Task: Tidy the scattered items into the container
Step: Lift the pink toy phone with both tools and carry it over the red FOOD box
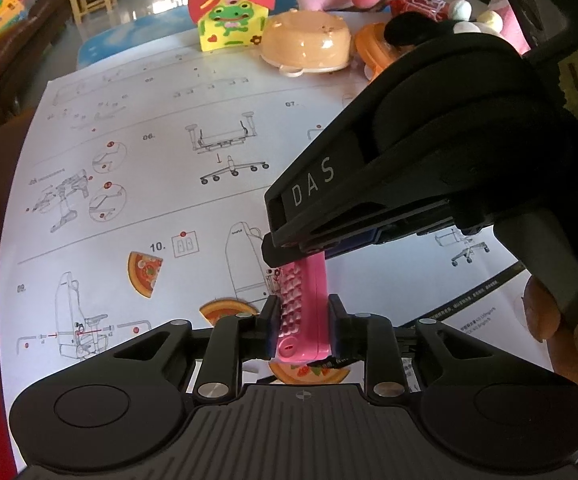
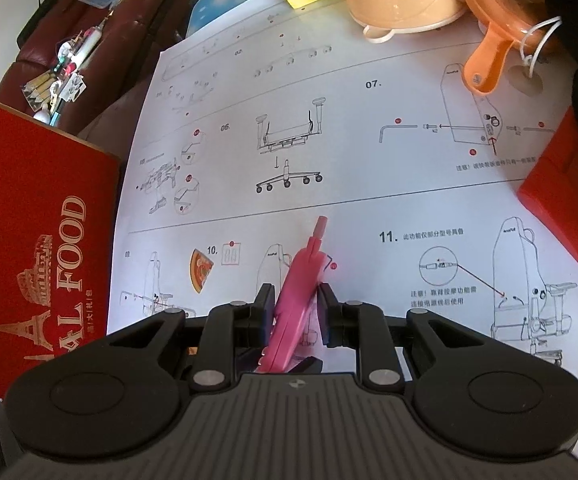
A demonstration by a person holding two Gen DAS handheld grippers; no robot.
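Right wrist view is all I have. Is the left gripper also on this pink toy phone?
Observer: Yes. The left gripper clamps the phone at its lower end, while the right gripper pinches its top.
Operator: Which way do the buttons face?
Observer: Towards the left gripper's finger on the picture's left side; the smooth back faces the other.
Operator: Any pizza besides the one slice I see?
Observer: Two more pieces lie on the paper sheet: a round pizza piece beside the left gripper, and a pizza slice showing just below the phone.

One pink toy phone (image 1: 305, 312), three pizza slices (image 1: 144, 274), one upturned bowl (image 1: 307, 42).
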